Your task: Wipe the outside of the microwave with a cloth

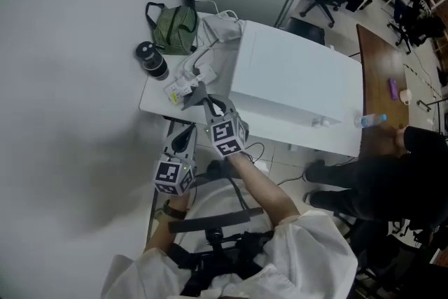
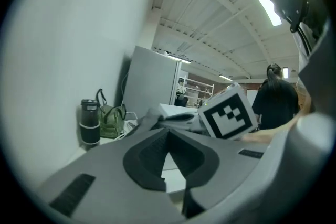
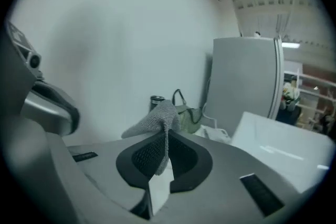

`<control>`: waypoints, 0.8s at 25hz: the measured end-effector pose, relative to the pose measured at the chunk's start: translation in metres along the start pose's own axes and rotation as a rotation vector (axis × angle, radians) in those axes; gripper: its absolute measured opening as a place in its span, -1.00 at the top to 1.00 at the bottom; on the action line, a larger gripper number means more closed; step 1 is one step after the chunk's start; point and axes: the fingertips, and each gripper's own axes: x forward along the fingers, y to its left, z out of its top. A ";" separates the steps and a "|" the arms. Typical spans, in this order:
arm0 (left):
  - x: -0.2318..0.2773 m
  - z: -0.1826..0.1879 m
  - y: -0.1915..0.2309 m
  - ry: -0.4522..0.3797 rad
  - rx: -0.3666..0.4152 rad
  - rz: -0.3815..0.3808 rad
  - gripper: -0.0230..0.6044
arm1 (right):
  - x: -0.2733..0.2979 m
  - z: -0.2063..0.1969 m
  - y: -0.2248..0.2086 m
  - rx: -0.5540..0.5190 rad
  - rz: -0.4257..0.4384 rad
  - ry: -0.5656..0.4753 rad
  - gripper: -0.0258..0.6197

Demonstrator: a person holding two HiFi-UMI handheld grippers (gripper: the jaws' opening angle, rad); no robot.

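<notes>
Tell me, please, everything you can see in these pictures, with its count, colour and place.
microwave: one, white, on the table's right part
table: one, white, against the wall
bag: one, green, at the table's back corner
bottle: one, black, beside the bag, near the wall
cables: several, white, between bag and microwave
water bottle: one, clear with a blue cap, at the table's right end
cloth: one, grey, pinched in the right gripper
bystander: one, dressed in black, right of the table
left gripper: one, grey, shut and empty, in front of the table
right gripper: one, grey, shut on the cloth, at the table's front edge
</notes>
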 end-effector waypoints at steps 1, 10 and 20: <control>-0.010 -0.001 0.007 -0.008 -0.014 0.018 0.82 | -0.001 0.002 -0.011 -0.014 -0.056 0.023 0.87; 0.002 0.010 -0.012 -0.075 -0.006 -0.121 0.82 | -0.089 -0.033 -0.145 0.115 -0.439 0.076 0.87; 0.106 0.056 -0.125 -0.068 0.138 -0.297 0.82 | -0.298 -0.141 -0.314 0.327 -0.815 0.102 0.87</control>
